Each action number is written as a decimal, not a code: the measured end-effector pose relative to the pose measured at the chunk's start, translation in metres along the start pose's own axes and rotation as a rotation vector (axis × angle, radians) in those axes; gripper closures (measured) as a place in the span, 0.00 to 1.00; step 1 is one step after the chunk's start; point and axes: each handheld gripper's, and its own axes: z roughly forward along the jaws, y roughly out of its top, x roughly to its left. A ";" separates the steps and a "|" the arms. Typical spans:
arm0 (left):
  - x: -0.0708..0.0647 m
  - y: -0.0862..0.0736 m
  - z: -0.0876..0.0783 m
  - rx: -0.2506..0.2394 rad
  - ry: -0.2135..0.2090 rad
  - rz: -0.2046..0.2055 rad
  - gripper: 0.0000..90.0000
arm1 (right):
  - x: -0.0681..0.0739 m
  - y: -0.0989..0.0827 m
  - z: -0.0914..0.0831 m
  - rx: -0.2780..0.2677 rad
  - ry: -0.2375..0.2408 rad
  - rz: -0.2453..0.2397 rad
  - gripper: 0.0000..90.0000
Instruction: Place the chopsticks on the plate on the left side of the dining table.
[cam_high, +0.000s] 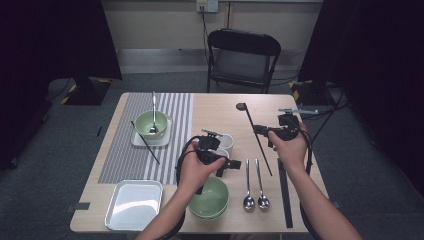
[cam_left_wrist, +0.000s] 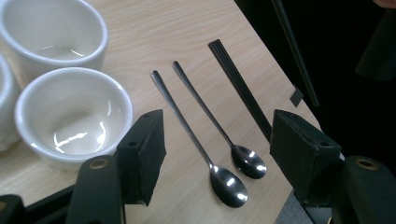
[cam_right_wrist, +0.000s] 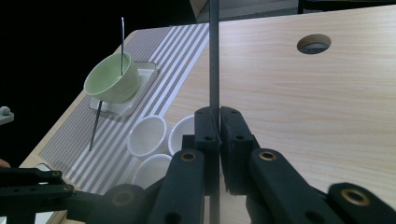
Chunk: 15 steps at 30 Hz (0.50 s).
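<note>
My right gripper (cam_high: 258, 130) is shut on a black chopstick (cam_high: 265, 159), which it holds slanted above the table's right half. In the right gripper view the chopstick (cam_right_wrist: 214, 56) runs straight up from between the closed jaws of that gripper (cam_right_wrist: 218, 116). My left gripper (cam_high: 231, 164) hovers near the table's middle, open and holding nothing. Under that gripper's spread jaws (cam_left_wrist: 219, 135) lie two steel spoons (cam_left_wrist: 229, 185) (cam_left_wrist: 249, 161) side by side on the wood. In the high view the spoons (cam_high: 248, 186) lie front right.
White cups (cam_high: 227, 142) (cam_left_wrist: 74, 116) stand beside the left gripper. Stacked green bowls (cam_high: 210, 197) and a metal tray (cam_high: 134, 204) sit at the front edge. A green bowl (cam_high: 150, 124) holding a spoon rests on a white plate upon the striped mat, a chopstick (cam_high: 147, 145) leaning there. More black chopsticks (cam_high: 285, 195) lie front right.
</note>
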 end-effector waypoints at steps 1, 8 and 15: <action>-0.001 0.000 0.001 0.001 -0.004 0.003 0.40 | 0.001 0.000 0.001 0.001 0.001 -0.002 0.96; -0.011 0.003 0.011 0.004 -0.034 0.011 0.40 | 0.009 0.000 0.005 -0.001 0.012 -0.014 0.96; -0.016 0.003 0.019 -0.003 -0.072 0.005 0.43 | 0.012 -0.001 0.006 -0.007 0.021 -0.016 0.96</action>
